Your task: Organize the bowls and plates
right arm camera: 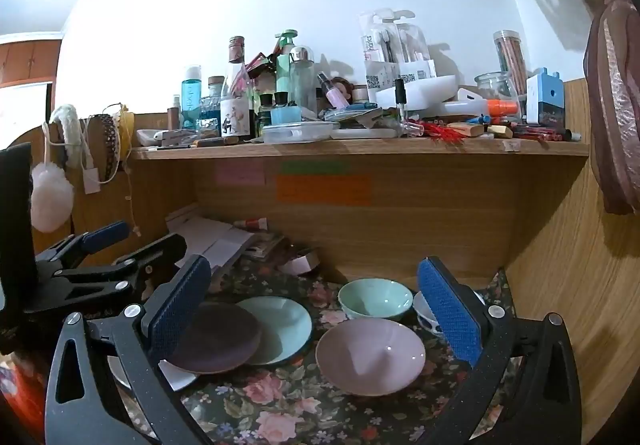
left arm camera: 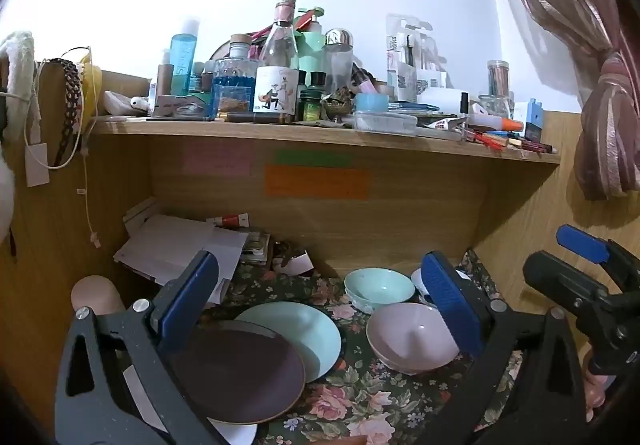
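On the floral cloth (left arm camera: 360, 393) a dark brown plate (left arm camera: 236, 369) overlaps a mint plate (left arm camera: 308, 333) and lies on a white plate (left arm camera: 236, 433). To the right sit a pink bowl (left arm camera: 408, 337), a mint bowl (left arm camera: 380, 287) and a white bowl (left arm camera: 418, 281), partly hidden. My left gripper (left arm camera: 320, 309) is open above the plates, empty. My right gripper (right arm camera: 316, 321) is open and empty above the pink bowl (right arm camera: 370, 355), with the mint bowl (right arm camera: 376, 299), mint plate (right arm camera: 280, 325) and brown plate (right arm camera: 216, 339) around it. The right gripper shows at the right in the left wrist view (left arm camera: 576, 273).
A wooden shelf (left arm camera: 320, 137) crowded with bottles, jars and pens overhangs the desk nook. Papers (left arm camera: 180, 249) are piled at the back left. Wooden side walls close in left and right. A curtain (left arm camera: 608, 125) hangs at the right. Headbands hang on the left panel (right arm camera: 100, 141).
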A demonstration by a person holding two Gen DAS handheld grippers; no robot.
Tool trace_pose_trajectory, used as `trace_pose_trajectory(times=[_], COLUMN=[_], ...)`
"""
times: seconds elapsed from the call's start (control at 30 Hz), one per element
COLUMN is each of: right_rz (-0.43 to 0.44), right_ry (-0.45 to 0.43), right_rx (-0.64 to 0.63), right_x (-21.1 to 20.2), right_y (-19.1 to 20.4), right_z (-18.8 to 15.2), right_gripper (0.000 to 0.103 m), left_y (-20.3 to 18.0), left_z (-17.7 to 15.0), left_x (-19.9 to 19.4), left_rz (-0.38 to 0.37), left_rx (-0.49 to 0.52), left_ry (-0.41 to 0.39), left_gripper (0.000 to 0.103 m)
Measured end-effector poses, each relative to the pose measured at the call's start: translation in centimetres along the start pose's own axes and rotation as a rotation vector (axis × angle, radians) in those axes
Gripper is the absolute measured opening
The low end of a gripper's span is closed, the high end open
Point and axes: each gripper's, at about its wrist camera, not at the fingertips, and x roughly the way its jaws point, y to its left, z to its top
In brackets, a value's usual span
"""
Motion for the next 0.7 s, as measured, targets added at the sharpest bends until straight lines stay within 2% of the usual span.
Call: trace_pose_trajectory(times=[0.7], right_rz=[0.030], right_ry=[0.032], right_rx=[0.058], right_x=[0.74], right_y=[-0.30], right_z=[-0.19], right_gripper=[0.103], left_y=[-0.22], left_z=[0.22], left_x=[-0.52], left_rz=[0.011], left_rx=[0.022], left_ry=[-0.016], left_gripper=[0.103])
